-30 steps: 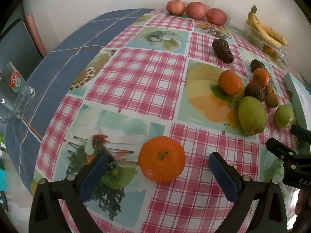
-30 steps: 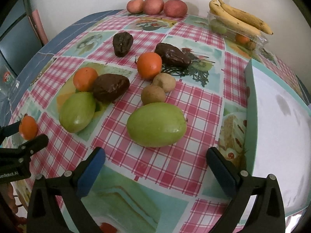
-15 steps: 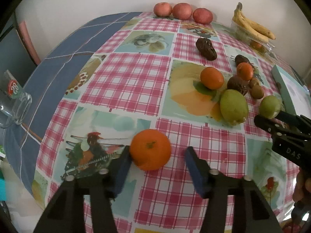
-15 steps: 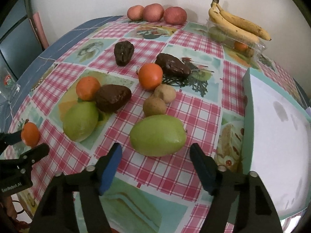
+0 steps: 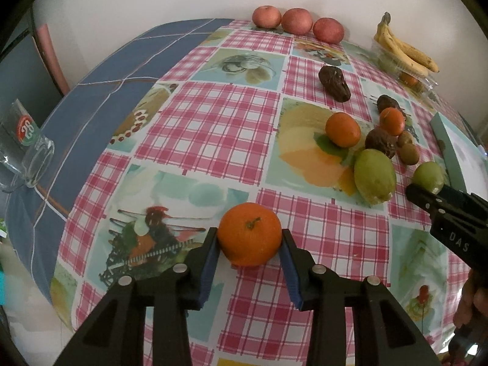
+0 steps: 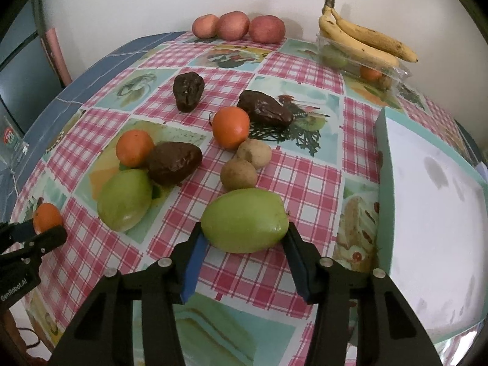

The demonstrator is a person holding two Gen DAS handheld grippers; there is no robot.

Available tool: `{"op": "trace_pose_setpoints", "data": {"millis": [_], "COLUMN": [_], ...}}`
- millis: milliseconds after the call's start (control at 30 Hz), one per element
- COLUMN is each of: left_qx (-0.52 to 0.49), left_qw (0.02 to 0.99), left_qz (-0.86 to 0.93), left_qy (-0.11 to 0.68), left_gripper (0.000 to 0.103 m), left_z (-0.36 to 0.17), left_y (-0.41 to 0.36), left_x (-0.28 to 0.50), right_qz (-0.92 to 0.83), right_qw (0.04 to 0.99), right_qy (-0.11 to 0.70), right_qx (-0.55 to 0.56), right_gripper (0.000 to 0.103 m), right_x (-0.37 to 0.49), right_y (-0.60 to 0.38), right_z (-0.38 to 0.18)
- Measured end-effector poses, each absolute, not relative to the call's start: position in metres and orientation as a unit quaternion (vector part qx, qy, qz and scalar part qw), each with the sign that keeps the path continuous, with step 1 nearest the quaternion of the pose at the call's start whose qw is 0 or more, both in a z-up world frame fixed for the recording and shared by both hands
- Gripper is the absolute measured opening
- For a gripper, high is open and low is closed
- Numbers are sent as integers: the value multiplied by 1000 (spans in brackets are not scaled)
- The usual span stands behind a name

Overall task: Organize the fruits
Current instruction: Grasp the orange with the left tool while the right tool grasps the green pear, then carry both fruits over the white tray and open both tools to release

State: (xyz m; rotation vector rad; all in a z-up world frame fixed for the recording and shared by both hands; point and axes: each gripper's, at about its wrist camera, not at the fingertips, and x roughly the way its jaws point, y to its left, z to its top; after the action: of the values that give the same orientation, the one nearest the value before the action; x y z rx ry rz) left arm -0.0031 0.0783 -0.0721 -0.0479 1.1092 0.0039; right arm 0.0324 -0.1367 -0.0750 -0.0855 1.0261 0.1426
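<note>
Left gripper [image 5: 249, 244] was closing, pads touching the orange [image 5: 250, 234] near the table's front-left edge. Right gripper [image 6: 244, 244] was closing around the green mango [image 6: 245, 220], long axis spanning the jaws, near the front edge.

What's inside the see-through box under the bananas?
Inside the clear box, under the bananas, sit a green fruit and a small orange one. The bananas hide the rest.
</note>
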Motion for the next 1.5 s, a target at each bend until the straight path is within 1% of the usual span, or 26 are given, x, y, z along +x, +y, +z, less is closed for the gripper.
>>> {"op": "trace_pose_setpoints", "data": {"millis": [200,367,467,567,667,733,800,967,1167,1500], "left_qx": [-25,-61,-66,-76,-92,-99,-98,-89,-63,-17], "left_qw": [849,842,837,839,842,848,855,867,862,838], "left_qz": [1,-1,9,14,17,11,1,-38,-106,-212], "left_qy": [528,536,543,539,531,520,509,489,491,503], "left_gripper": [40,39,39,39,39,39,39,39,39,39], "left_z": [-73,-71,-68,-59,-41,-25,-10,15,20,6], "left_y": [79,88,88,86,82,74,62,17,-58,-183], "left_x": [2,15,23,31,40,46,52,66,77,80], "right_qz": [53,46,39,48,45,34,24,-22,-72,-190], "right_qw": [872,873,873,872,880,884,887,894,898,864], "right_qy": [485,484,486,487,473,466,458,444,426,450], "right_qx": [-38,-32,-19,-15,-7,18,44,53,85,120], "right_gripper": [52,52,52,52,52,52,52,52,52,52], "right_x": [29,28,29,29,31,33,35,38,34,25], "right_y": [-135,-134,-135,-135,-139,-148,-160,-191,-250,-359], "right_z": [-76,-75,-74,-72,-58,-46,-34,-10,11,-7]}}
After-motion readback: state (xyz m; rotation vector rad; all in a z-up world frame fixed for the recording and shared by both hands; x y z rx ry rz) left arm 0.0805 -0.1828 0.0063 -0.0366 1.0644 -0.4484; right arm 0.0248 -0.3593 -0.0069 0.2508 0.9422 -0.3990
